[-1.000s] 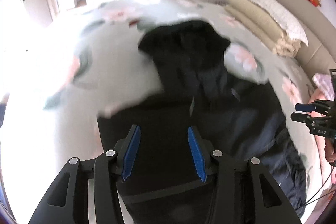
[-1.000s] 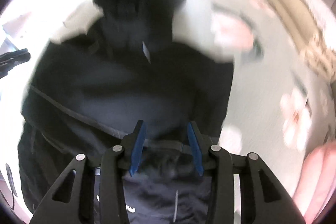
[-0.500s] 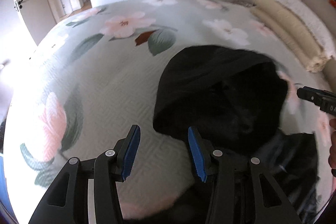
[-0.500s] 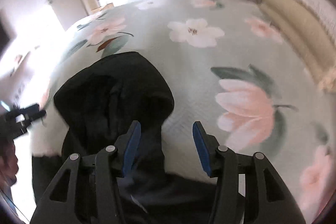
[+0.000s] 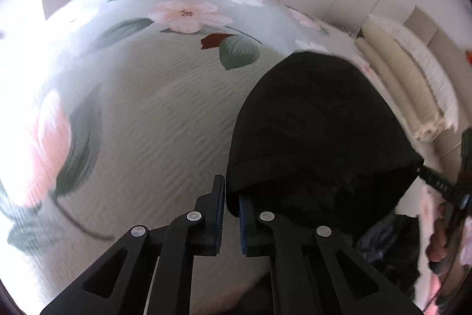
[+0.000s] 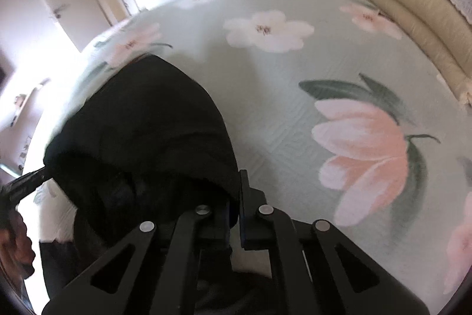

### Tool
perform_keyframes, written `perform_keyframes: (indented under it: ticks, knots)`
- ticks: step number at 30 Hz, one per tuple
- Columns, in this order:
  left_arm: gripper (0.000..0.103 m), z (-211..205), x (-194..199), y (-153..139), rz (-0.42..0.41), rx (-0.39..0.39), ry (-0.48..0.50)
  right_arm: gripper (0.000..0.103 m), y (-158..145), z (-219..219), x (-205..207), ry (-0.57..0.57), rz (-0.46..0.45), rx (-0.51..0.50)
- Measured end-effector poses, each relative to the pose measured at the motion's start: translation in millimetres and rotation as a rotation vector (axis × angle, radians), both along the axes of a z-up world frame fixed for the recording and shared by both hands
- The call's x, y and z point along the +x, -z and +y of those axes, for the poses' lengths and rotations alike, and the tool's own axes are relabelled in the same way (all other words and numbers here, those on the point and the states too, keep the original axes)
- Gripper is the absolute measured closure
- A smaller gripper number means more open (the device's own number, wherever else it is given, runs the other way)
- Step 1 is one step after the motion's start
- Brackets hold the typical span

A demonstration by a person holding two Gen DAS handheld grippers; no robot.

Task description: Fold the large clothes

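Black garment (image 5: 318, 132), pale floral bedspread (image 5: 147, 96)

Black hooded garment (image 5: 318, 132) on the floral bedspread (image 5: 153, 108), hood lying rounded and puffed, opening facing the cameras. The hood's rim is pinched at 2 opposite edges, stretched wide. The rest of the dark cloth bunches below, mostly hidden.

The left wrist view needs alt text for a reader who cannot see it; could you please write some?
The left tool is shut on the near edge of a black hooded fabric garment lying on a pale green floral quilted bedspread. The right tool grips the garment's opposite edge, with rolled cream bedding beyond.
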State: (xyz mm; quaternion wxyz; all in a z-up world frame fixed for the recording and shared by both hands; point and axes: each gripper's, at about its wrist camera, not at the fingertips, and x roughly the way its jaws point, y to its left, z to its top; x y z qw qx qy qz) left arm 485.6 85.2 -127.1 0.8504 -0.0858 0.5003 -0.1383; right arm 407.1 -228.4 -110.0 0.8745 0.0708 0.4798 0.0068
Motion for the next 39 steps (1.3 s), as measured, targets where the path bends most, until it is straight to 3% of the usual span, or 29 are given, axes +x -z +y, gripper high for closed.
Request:
perform_keyframes:
  ticks: [3,4,6,8,11,12,13,15,19,21,24,25,27,31,36,39]
  knots:
    - [0.091,-9,6,32,0.127,0.106,-0.001,0.099,28,5,2,-0.016,0.08,-0.066]
    - [0.091,-12,11,50,0.186,0.12,-0.004,0.1,46,4,7,-0.009,0.138,-0.087]
    - [0.091,-12,15,71,0.25,0.093,-0.025,0.1,79,-5,13,0.02,0.238,-0.018]
    - [0.09,-10,13,66,0.212,0.084,-0.002,0.1,78,-4,13,0.018,0.23,-0.023]
    - [0.08,-3,4,62,0.185,0.082,0.054,0.098,68,-1,8,-0.047,0.228,-0.064]
    - [0.07,0,-2,58,0.166,0.098,0.063,0.09,62,-1,2,-0.065,0.221,-0.068]
    - [0.064,4,-10,53,0.149,0.114,0.068,0.075,54,-5,-5,-0.078,0.218,-0.064]
    - [0.064,13,-19,47,0.136,0.111,0.089,0.06,40,-14,-19,-0.089,0.207,-0.041]
    - [0.064,36,-37,25,0.105,0.04,0.125,0.054,2,-27,-45,-0.147,0.155,0.003]
    - [0.064,41,-38,4,0.043,-0.004,0.122,0.047,-17,-25,-48,-0.165,0.107,-0.011]
    - [0.055,32,-24,-24,-0.032,-0.051,0.104,0.037,-36,-13,-33,-0.176,0.056,-0.03]
    - [0.05,25,-12,-26,-0.034,-0.057,0.102,0.037,-39,-5,-17,-0.18,0.052,-0.029]
    - [0.049,9,11,-18,0.017,-0.094,0.117,0.037,-33,1,2,-0.173,0.067,-0.021]
    - [0.049,-8,45,23,0.141,-0.098,0.094,0.037,0,2,33,-0.143,0.15,0.015]
    - [0.05,-13,47,61,0.224,-0.183,0.063,0.037,46,-4,47,-0.127,0.26,0.108]
    - [0.072,-16,42,66,0.205,-0.169,0.043,0.061,60,-6,47,-0.127,0.296,0.156]
